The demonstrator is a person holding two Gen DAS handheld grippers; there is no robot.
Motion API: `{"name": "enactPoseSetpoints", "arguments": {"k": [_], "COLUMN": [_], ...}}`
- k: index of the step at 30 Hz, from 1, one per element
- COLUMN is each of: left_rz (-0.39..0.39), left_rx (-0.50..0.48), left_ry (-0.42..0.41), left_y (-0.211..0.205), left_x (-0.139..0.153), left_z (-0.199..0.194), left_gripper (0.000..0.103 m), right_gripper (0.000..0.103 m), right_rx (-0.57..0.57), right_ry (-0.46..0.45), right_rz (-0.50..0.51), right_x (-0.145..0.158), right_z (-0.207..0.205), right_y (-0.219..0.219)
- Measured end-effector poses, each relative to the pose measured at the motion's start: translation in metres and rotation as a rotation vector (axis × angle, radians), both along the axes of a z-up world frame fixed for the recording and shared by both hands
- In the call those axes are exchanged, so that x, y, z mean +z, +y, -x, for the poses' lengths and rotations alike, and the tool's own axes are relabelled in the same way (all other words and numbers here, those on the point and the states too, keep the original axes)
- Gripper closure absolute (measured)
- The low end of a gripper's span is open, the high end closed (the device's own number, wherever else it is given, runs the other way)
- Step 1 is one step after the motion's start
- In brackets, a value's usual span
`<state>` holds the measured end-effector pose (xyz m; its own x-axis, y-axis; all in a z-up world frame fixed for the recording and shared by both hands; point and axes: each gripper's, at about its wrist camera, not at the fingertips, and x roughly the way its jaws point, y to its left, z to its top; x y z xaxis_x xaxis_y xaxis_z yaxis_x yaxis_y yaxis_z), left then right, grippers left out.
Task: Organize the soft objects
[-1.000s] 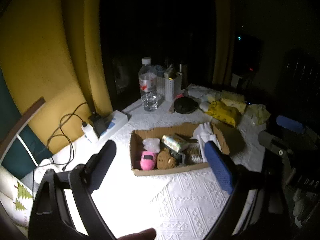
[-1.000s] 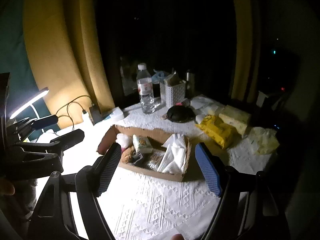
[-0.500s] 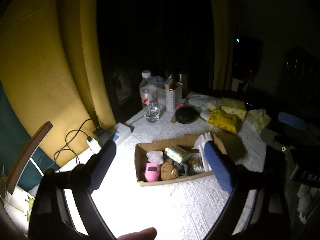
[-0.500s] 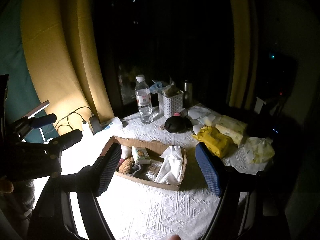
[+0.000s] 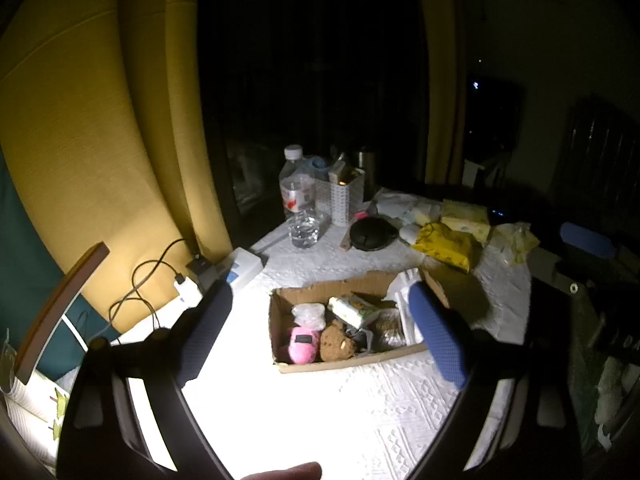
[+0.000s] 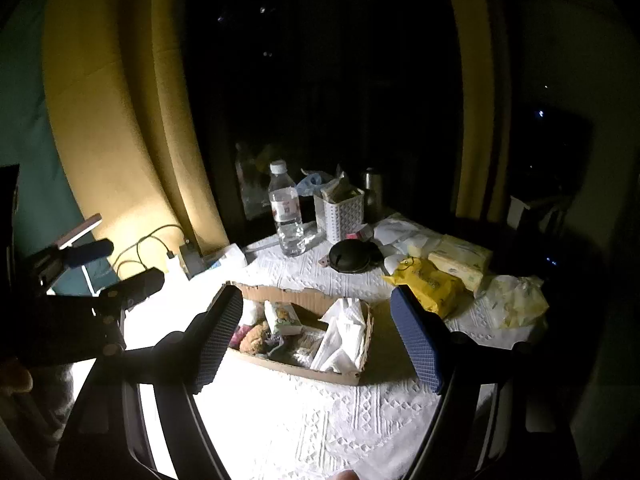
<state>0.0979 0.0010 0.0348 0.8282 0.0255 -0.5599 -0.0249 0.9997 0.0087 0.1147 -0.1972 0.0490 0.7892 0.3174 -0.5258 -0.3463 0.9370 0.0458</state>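
Observation:
A shallow cardboard box point(image 5: 316, 366) sits on the white tablecloth point(image 5: 360, 412). It holds a pink plush point(image 5: 304, 344), a brown plush point(image 5: 336, 344), a clear bag point(image 5: 308, 314), a small packet point(image 5: 352, 308) and white tissue point(image 6: 344, 336). The box also shows in the right wrist view point(image 6: 304, 372). My left gripper point(image 5: 320, 336) is open and empty, held back above the table in front of the box. My right gripper point(image 6: 316, 338) is open and empty, also back from the box.
Behind the box stand a water bottle point(image 5: 298, 200), a white basket point(image 5: 346, 200), a black round case point(image 5: 374, 234), a yellow bag point(image 5: 444, 244) and tissue packs point(image 6: 460, 260). A power strip with cables point(image 5: 200, 276) lies at the left by the yellow curtain point(image 5: 80, 140).
Both grippers have pulled back and up from the box, which now looks smaller and farther. Nothing in the box has moved.

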Motion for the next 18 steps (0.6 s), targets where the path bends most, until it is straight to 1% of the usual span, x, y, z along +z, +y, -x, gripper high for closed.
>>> {"name": "enactPoseSetpoints", "arguments": {"k": [6,18], "left_rz": [0.005,0.006], "left_rx": [0.006,0.009], "left_ry": [-0.007,-0.008], "left_y": [0.0020,0.0022], "left_x": [0.0024,0.0018], "left_z": [0.0024,0.0013], "left_gripper": [0.012,0.012], "right_gripper": [0.024,0.024], "right_rx": [-0.016,-0.023], "right_ry": [0.002,0.015], "right_rz": [-0.002,0.004], "right_x": [0.0017,-0.0040], "right_z": [-0.0024,-0.0064], "right_y": [-0.0015,0.0009]}}
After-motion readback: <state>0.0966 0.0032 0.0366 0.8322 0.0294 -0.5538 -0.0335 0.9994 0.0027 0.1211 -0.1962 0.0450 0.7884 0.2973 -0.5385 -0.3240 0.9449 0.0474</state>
